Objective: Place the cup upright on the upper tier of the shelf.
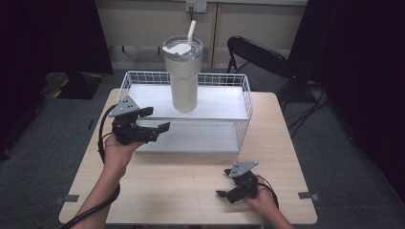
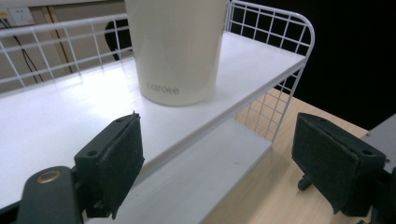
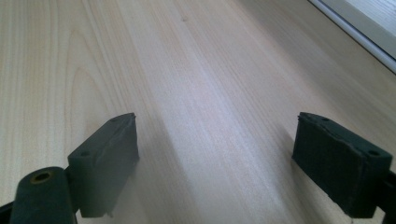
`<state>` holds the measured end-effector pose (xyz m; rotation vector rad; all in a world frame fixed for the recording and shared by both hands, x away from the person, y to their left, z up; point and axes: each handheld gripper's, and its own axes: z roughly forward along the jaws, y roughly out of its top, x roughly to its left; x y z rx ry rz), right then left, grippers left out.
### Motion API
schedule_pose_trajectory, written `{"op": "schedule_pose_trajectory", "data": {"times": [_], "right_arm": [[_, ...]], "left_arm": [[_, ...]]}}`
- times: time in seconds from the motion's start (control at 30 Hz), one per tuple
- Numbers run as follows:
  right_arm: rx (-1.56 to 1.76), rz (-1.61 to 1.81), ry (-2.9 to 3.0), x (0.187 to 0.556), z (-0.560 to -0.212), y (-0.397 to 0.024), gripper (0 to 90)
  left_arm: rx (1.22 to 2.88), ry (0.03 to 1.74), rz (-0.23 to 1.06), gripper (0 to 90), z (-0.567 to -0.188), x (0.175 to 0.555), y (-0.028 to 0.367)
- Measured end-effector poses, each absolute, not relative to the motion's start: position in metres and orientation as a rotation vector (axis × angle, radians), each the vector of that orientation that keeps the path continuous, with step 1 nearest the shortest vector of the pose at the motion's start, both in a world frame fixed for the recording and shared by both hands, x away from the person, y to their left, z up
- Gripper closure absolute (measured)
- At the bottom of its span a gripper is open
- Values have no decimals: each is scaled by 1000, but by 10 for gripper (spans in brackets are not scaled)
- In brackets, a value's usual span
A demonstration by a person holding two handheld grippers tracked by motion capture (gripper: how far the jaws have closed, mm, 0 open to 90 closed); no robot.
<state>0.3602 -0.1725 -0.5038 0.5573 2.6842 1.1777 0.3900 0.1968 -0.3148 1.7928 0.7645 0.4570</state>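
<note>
Item: cream tumbler [image 1: 184,71], upright on wire rack's [image 1: 246,102] upper shelf. Left gripper [image 1: 155,119] raised, jaws spread, aimed at it, likely approaching. Right gripper [image 1: 223,191] released, parked on table [image 1: 181,191].

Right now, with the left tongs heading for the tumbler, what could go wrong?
1. The tumbler is tall and narrow at the base, with its lid and straw up high. It stands on the upper shelf, so a low sideways nudge from the open left tongs might tip it.
2. The rack has wire walls close by, and the tongs could snag on them.
3. The right tongs rest open on the table, too far away to steady anything.
</note>
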Motion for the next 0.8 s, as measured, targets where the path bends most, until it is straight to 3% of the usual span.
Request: {"op": "schedule_pose_trajectory", "data": {"times": [0.8], "right_arm": [[558,1176,2685,360,-504,-172,137]], "left_arm": [[1768,818,378,160,-391,364,220]]}}
